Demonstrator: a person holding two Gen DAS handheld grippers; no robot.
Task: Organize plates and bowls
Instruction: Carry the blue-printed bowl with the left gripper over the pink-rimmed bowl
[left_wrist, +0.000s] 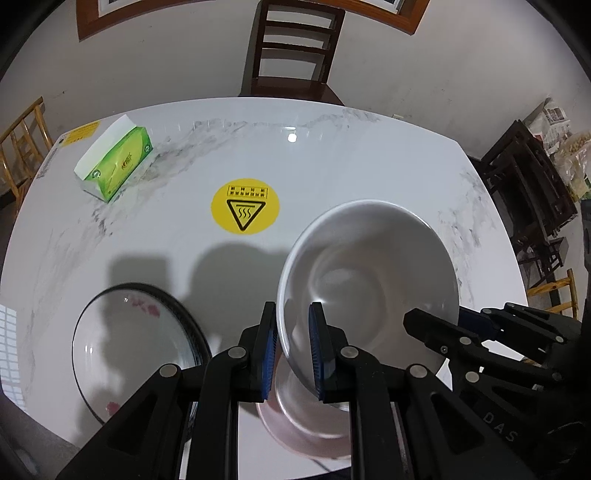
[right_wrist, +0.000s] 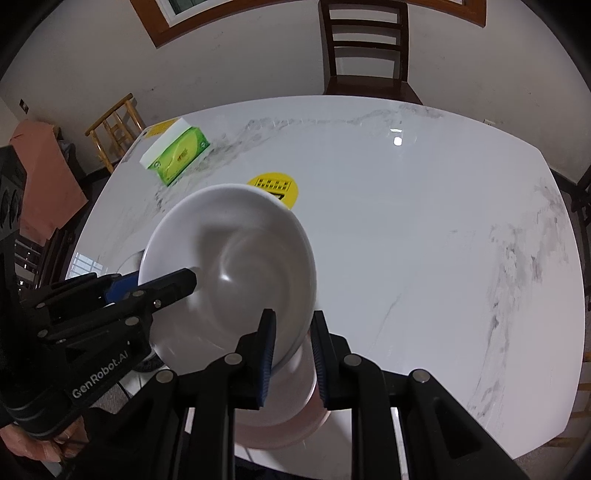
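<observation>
White bowl: tilted, lifted above a pinkish bowl at the table's near edge
Left gripper: pinching its left rim
Right gripper: pinching its right rim
Writing: "GenRobot.AI", "DAS"

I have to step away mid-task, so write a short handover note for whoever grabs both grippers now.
Left gripper: shut on the white bowl, at its rim.
Right gripper: shut on the same bowl's opposite rim.
The bowl is tilted, held above a pinkish bowl near the table edge.
The black-rimmed plate lies flat to the left.
Done: bowl lifted. Left: probably nest it into the pinkish bowl, then sort the plate.
</observation>
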